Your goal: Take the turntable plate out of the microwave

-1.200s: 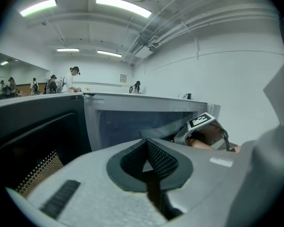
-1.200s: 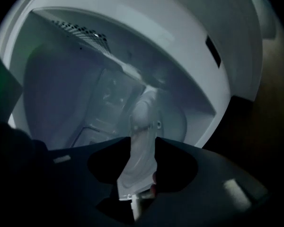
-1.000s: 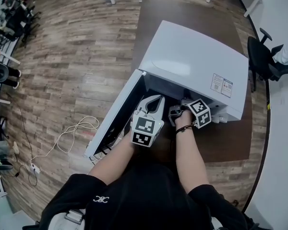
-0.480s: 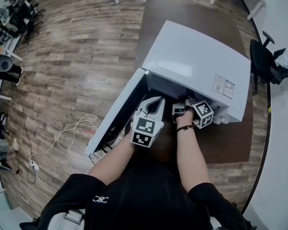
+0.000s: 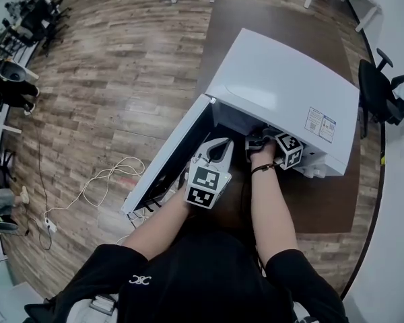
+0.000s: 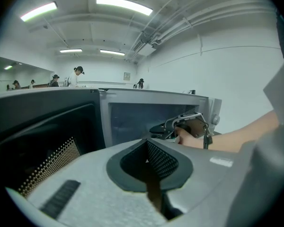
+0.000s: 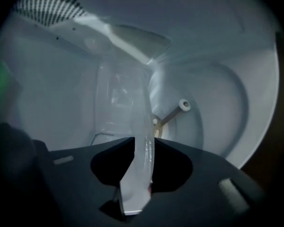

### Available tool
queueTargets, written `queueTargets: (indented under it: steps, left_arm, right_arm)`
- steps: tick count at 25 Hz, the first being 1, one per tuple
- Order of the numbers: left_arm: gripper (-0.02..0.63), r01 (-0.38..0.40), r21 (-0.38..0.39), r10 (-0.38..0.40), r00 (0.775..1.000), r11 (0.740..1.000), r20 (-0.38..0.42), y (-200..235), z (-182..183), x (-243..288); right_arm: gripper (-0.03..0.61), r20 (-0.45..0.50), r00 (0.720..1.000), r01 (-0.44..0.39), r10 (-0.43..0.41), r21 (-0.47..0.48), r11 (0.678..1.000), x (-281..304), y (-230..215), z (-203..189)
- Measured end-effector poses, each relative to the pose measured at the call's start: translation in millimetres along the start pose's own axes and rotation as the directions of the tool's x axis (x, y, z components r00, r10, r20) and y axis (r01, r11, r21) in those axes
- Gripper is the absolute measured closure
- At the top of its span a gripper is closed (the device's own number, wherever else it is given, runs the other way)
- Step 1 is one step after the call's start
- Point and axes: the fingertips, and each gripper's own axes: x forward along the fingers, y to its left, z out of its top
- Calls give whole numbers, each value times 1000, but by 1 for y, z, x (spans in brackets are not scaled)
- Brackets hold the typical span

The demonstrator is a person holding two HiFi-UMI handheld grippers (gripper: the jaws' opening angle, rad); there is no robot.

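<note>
The white microwave (image 5: 283, 86) stands on a brown table with its door (image 5: 168, 157) swung open to the left. My right gripper (image 5: 254, 140) reaches into the cavity. In the right gripper view the clear glass turntable plate (image 7: 128, 103) stands tilted on edge, and the right gripper (image 7: 143, 143) is shut on its rim. Those jaws have just eased open a little, with the plate still between them. The roller ring's wheel (image 7: 183, 105) lies bare on the cavity floor. My left gripper (image 5: 222, 143) hovers before the opening, shut on nothing (image 6: 146, 148).
The open door (image 6: 42, 126) stands close on the left of my left gripper. A white cable (image 5: 101, 180) trails over the wooden floor beside the table (image 5: 323, 200). An office chair (image 5: 377, 93) stands at the right. People stand far off in the room.
My right gripper has shifted a little farther into the microwave and rolled, its marker cube turning. The left gripper has stayed where it was.
</note>
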Motion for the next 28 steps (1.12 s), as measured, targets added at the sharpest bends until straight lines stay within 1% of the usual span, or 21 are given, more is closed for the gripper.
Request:
queueTargets:
  steps: [1, 2, 4, 8, 11, 16, 23, 28]
  left_arm:
    - [604, 0, 2, 0, 1000, 1000, 0, 0, 0, 0]
    - [604, -1, 3, 1, 1000, 1000, 0, 0, -1, -1]
    - [604, -4, 2, 4, 1000, 1000, 0, 1, -1, -1]
    - [604, -4, -1, 4, 1000, 1000, 5, 1, -1, -5]
    - [604, 1, 2, -1, 1000, 1000, 10, 0, 0, -7]
    - [604, 14, 14, -15, 1000, 1000, 20, -7, 2, -8]
    - [604, 26, 25, -27, 999, 999, 30, -14, 4, -11]
    - [604, 31, 28, -33, 998, 999, 44, -18, 7, -15]
  right_arm:
    - [488, -2, 1000, 10, -10, -15, 1000, 2, -1, 0]
    - [512, -4, 1000, 20, -20, -29, 999, 3, -1, -1]
    - [523, -6, 1000, 14, -14, -46, 999, 3, 0, -4]
    - [546, 4, 997, -75, 76, -69, 995, -2, 8, -9]
    - [548, 1, 993, -114, 114, -35, 993, -8, 8, -13]
    - [548, -18, 992, -126, 126, -1, 992, -17, -2, -14]
    - [543, -54, 986, -160, 158, -32, 987, -37, 5, -16]
    - [543, -91, 978, -188, 190, 27, 982, -59, 7, -24]
